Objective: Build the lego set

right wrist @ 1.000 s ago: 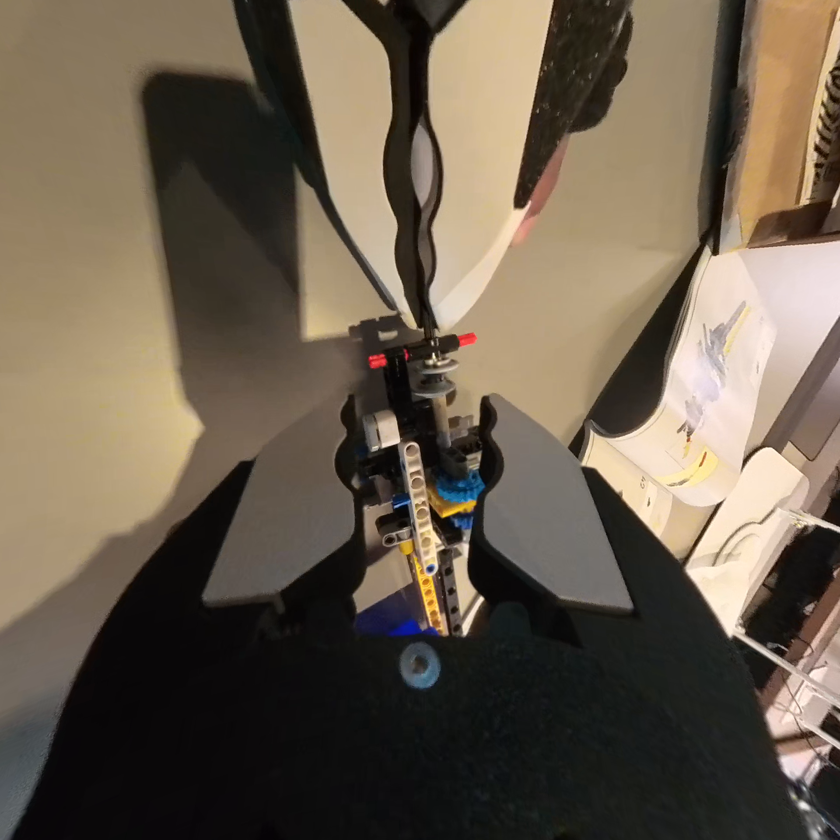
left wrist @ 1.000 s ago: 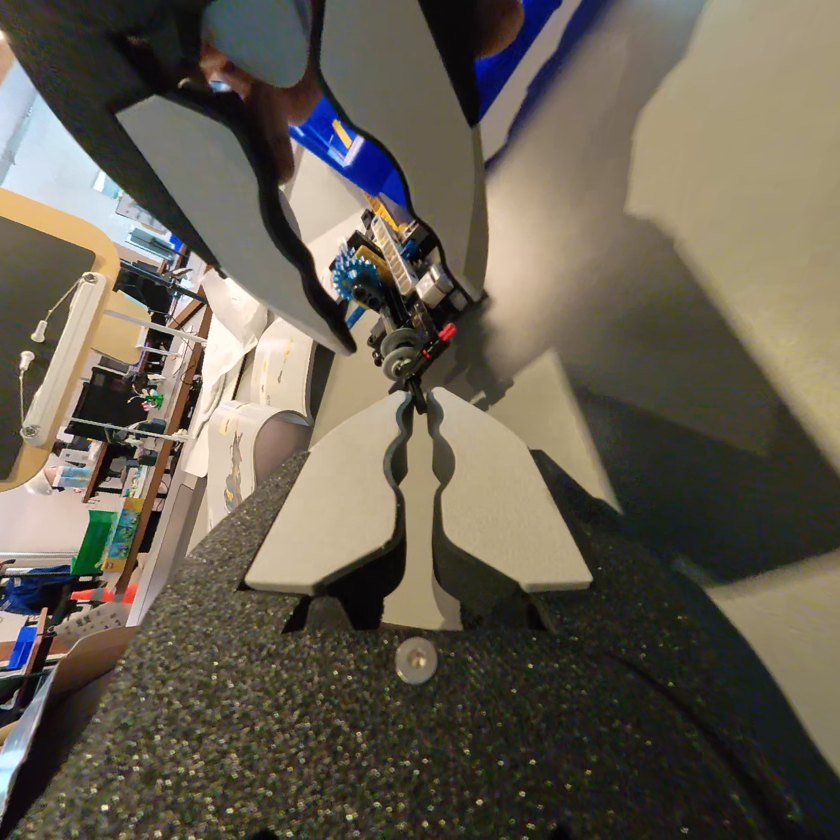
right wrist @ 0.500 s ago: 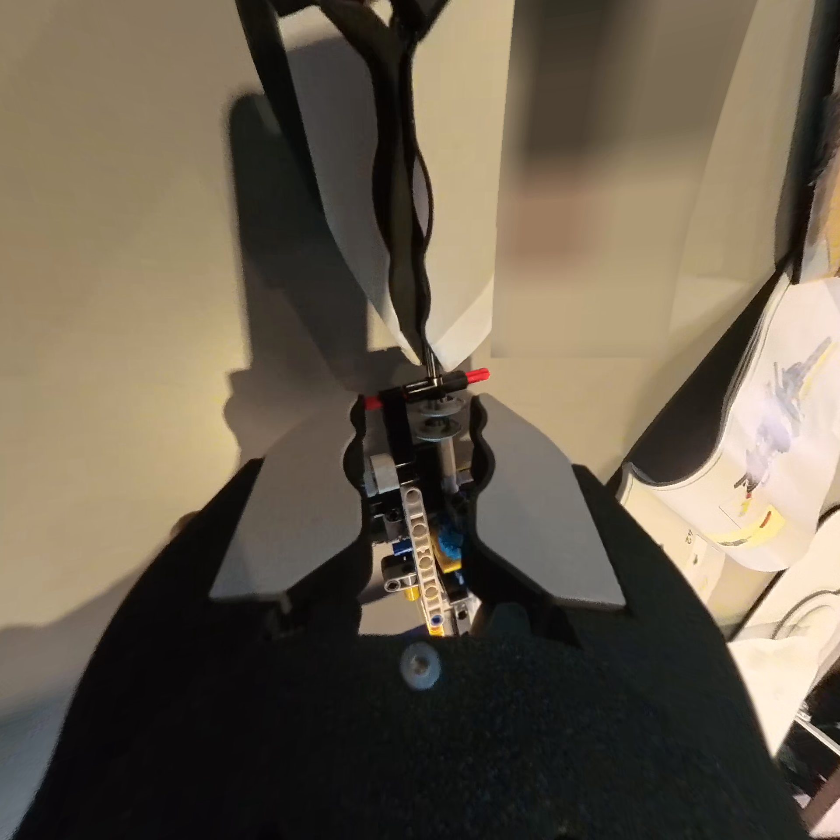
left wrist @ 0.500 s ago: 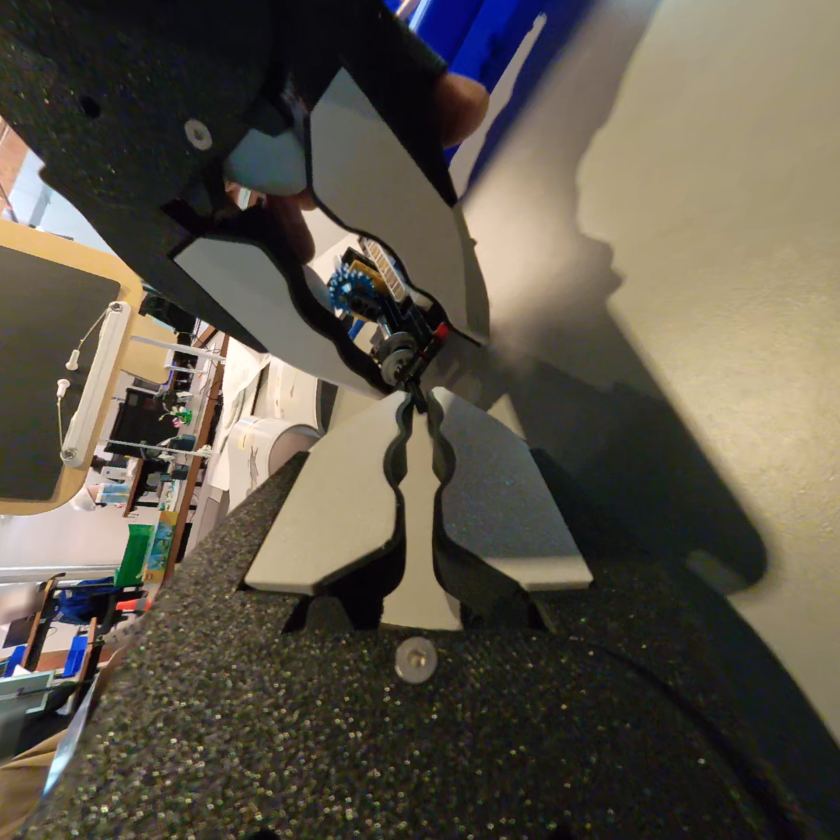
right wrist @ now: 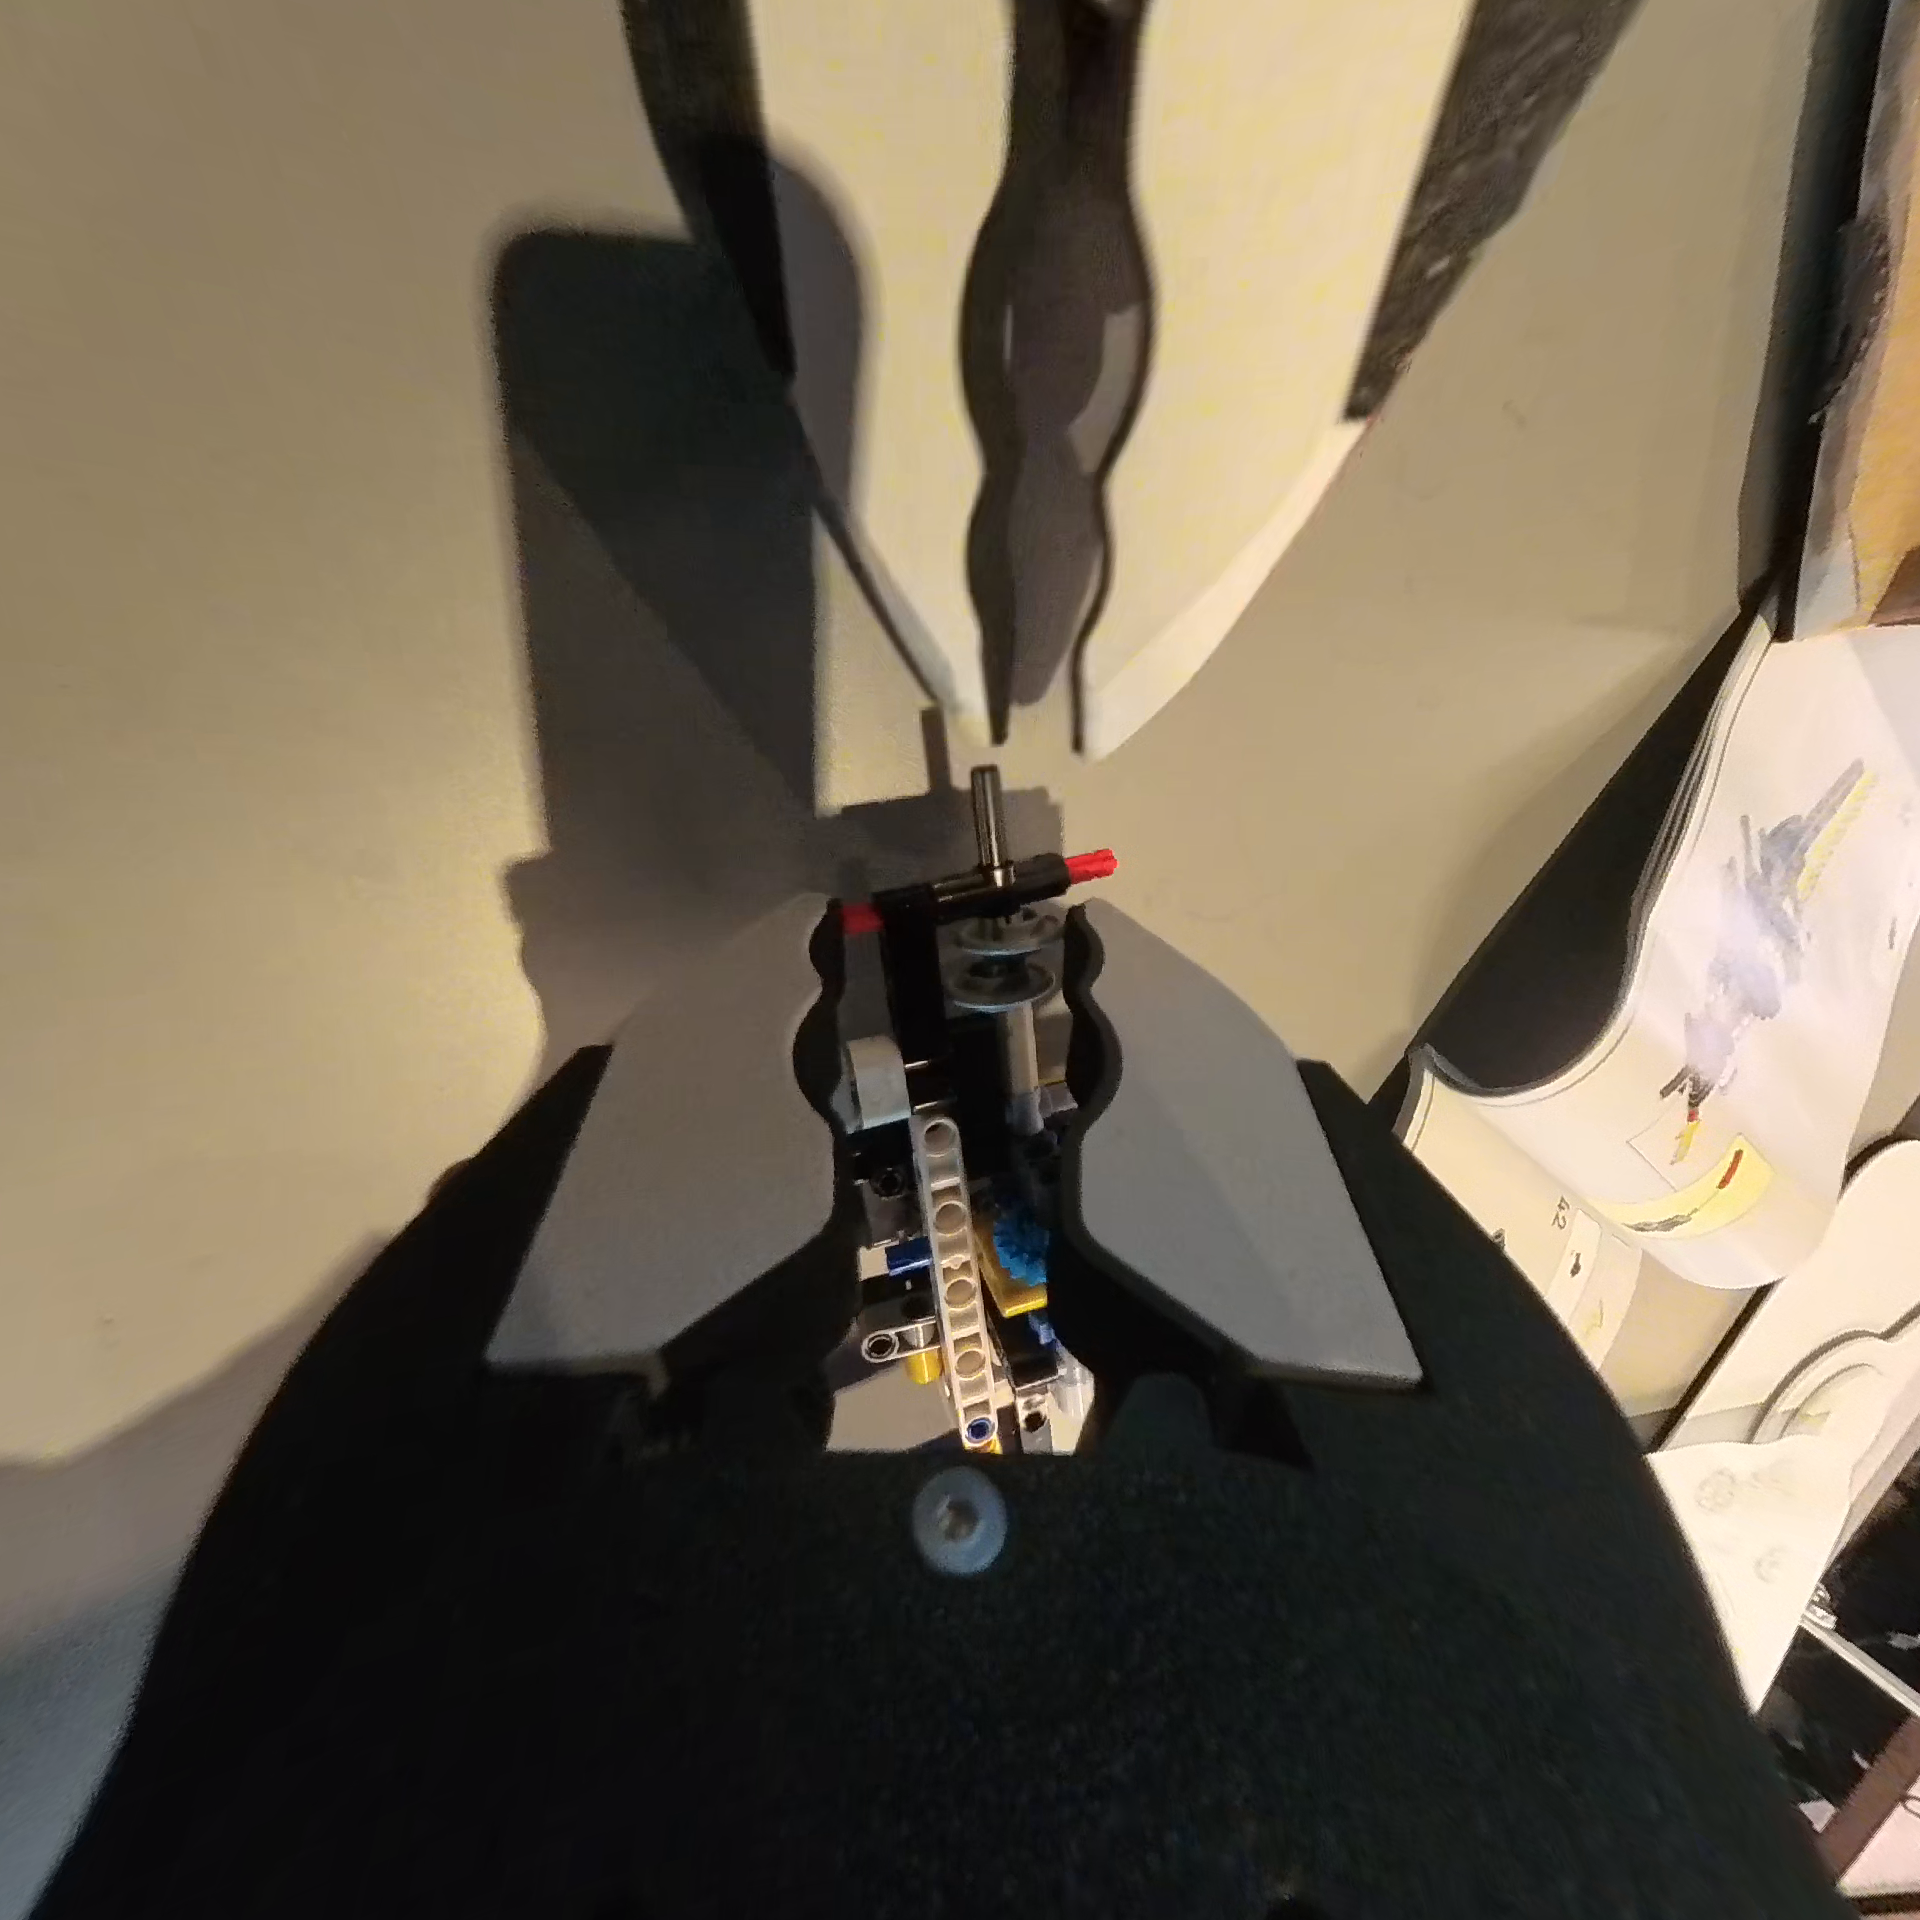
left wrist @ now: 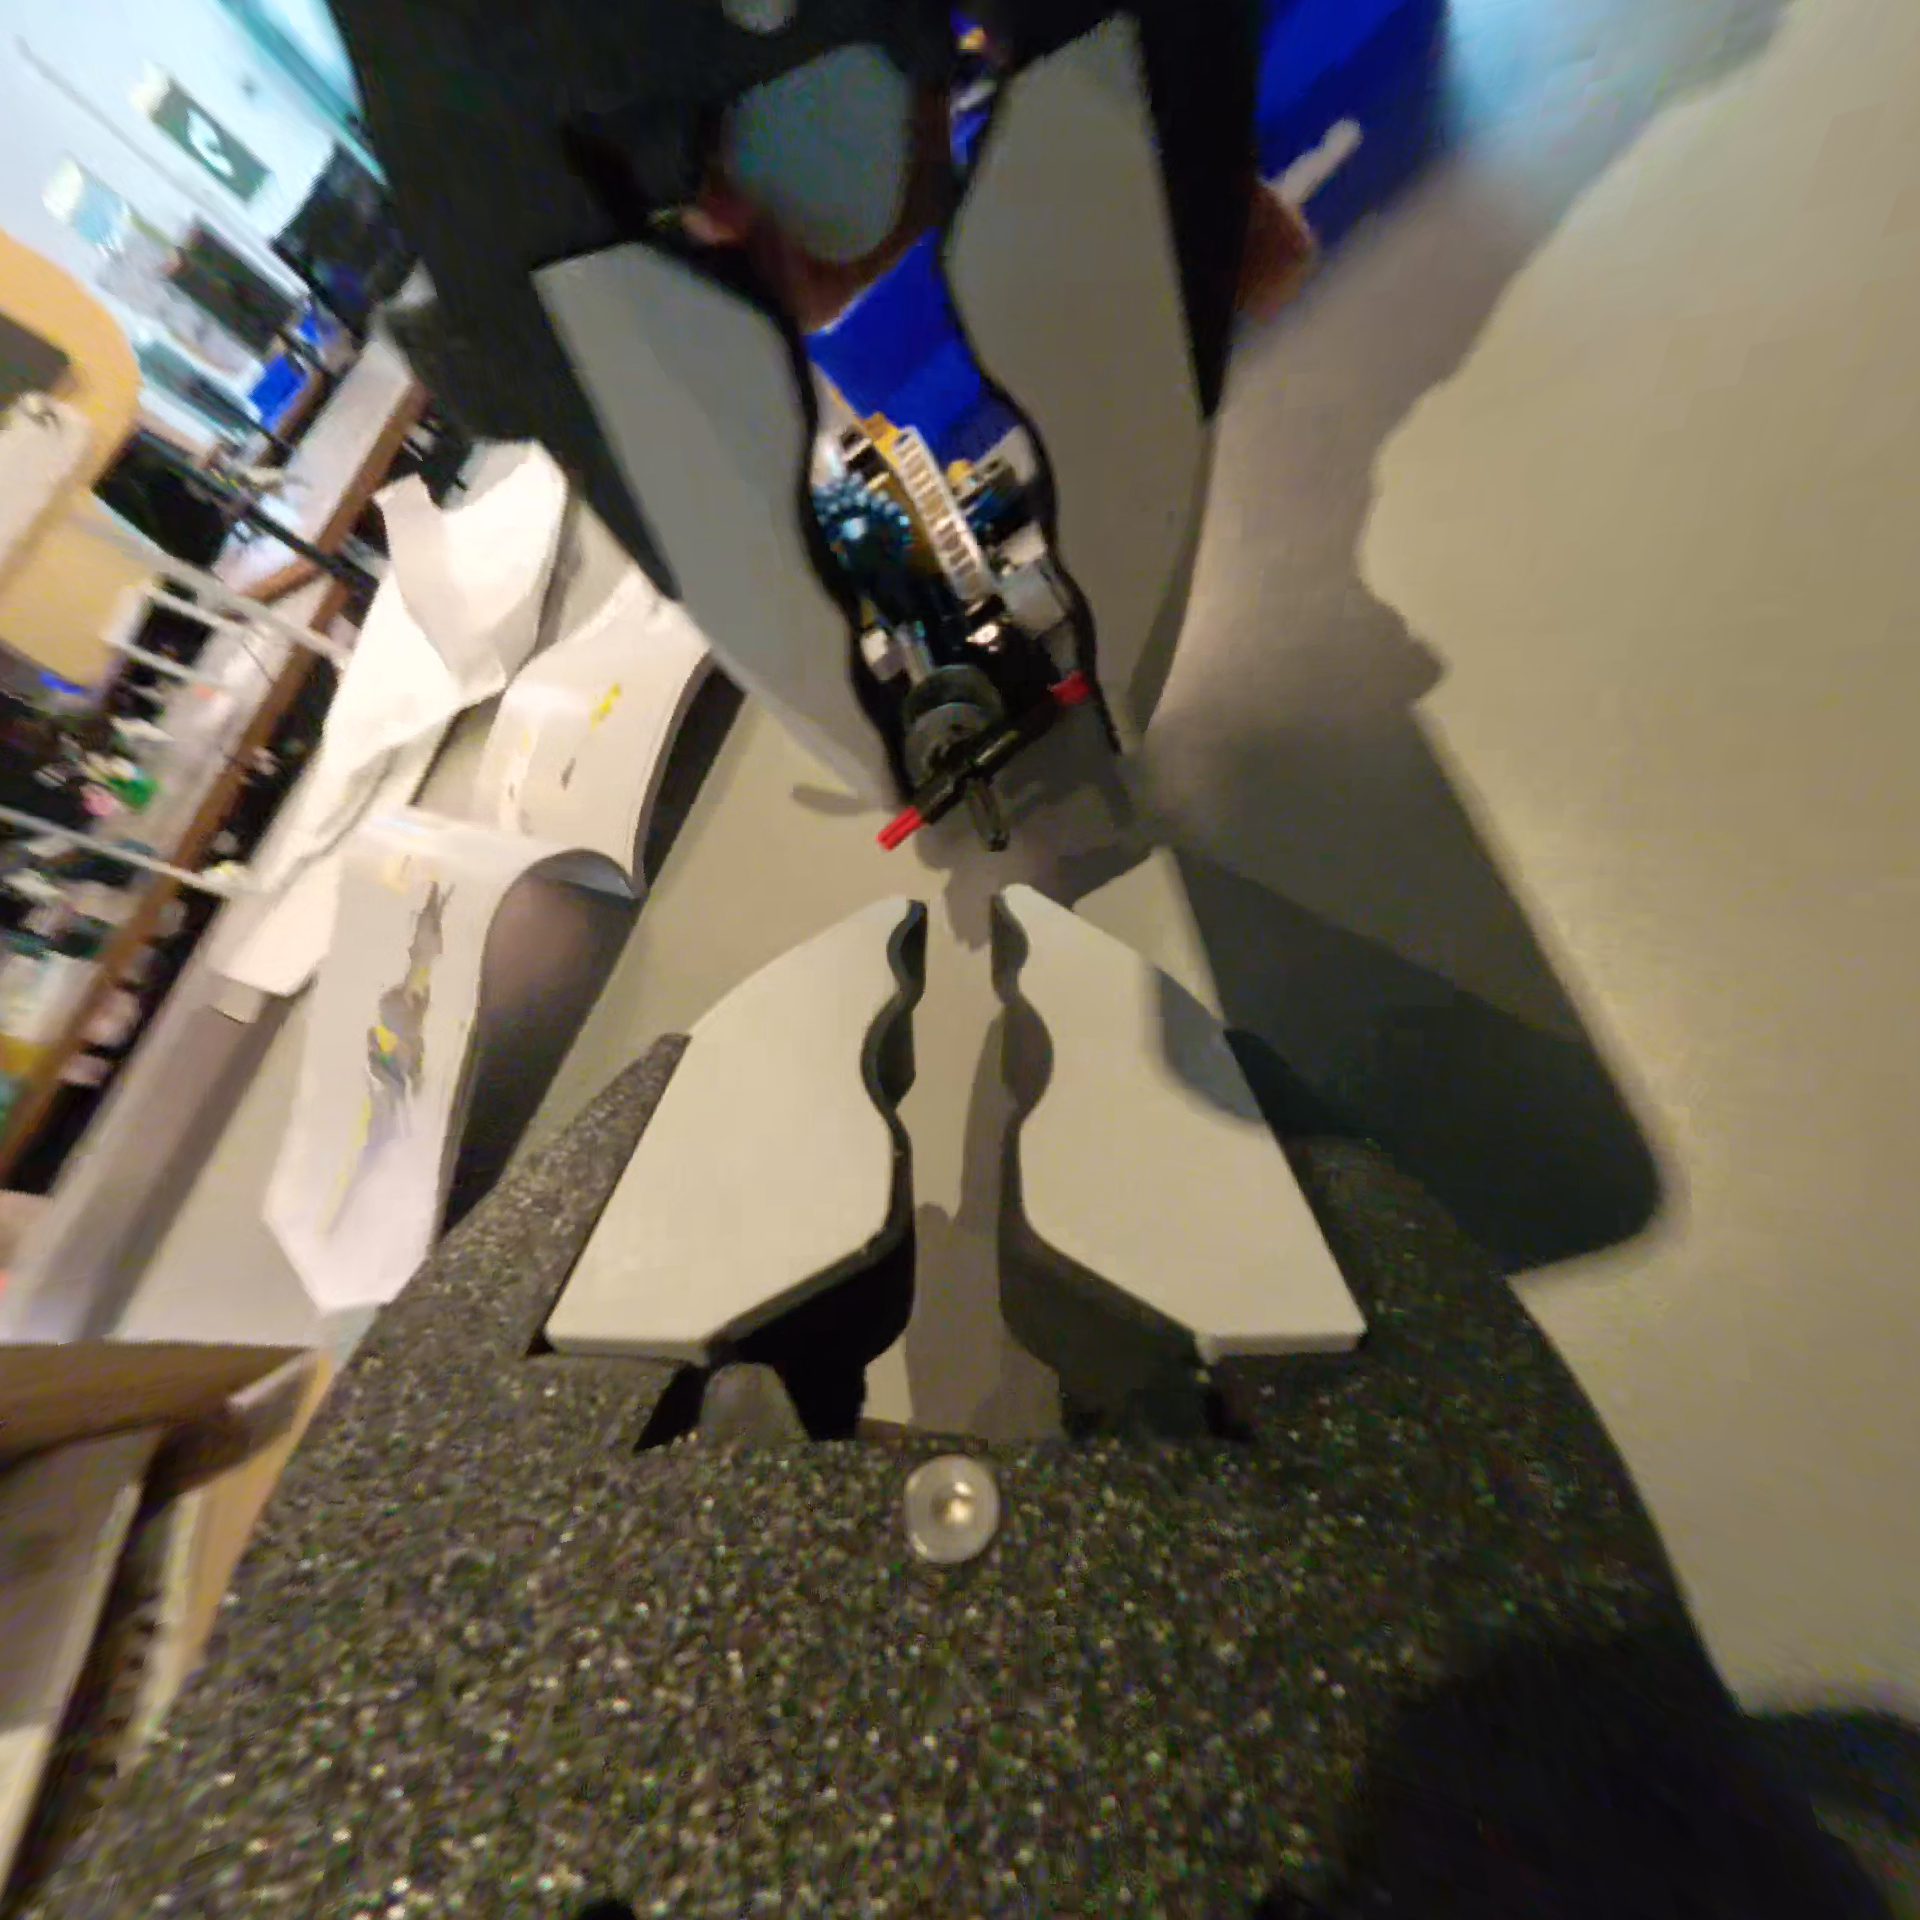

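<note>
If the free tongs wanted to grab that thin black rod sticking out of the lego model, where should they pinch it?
Probably the bare tip of the black rod, beyond the red-tipped cross pin. It sticks straight out past the right tongs holding the lego model, so the left tongs, now open, could come head-on along its length and close across it.

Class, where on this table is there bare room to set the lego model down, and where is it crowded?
Bare table lies left of the lego model and both hand-held grippers. Crowded: the right edge, where the open instruction booklet and more paper sheets lie.
</note>
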Tool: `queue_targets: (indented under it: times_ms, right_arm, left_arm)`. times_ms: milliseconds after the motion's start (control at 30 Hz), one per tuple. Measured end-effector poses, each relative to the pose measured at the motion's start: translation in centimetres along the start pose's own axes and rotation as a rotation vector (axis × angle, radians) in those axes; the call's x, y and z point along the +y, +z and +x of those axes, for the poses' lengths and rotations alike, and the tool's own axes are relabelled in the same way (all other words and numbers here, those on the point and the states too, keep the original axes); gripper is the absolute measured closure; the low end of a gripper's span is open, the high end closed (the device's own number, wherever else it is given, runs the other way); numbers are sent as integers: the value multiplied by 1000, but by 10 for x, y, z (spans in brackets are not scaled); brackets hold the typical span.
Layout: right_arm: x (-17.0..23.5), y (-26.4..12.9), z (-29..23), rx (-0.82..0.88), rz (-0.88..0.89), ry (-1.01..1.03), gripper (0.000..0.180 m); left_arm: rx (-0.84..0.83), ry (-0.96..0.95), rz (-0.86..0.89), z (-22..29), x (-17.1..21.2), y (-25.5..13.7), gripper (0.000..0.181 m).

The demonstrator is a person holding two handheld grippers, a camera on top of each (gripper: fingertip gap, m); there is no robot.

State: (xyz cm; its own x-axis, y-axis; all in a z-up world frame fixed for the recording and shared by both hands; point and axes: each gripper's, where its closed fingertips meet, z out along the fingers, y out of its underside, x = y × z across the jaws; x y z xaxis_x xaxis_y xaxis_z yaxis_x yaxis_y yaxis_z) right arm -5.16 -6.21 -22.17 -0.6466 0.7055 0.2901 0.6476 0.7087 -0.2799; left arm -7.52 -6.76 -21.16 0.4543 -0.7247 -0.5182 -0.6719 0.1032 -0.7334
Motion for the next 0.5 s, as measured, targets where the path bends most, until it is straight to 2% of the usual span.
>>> queue_targets:
  times_ms: [100, 300, 367, 500]
  right_arm:
    - [0, 0, 1, 15, 4, -2, 140]
    - [0, -1, 2, 60, 13, -5, 140]
    - [0, -1, 3, 74, 16, -6, 140]
    - [-1, -1, 4, 97, 23, -6, 140]
  left_arm:
    - [109, -302, 29, -6, -4, -8, 168]
    - [532, -1264, 77, -13, -14, -6, 169]
    - [552, -1419, 52, -17, -8, 0, 170]
    - [562, -1542, 25, -16, -6, 8, 170]
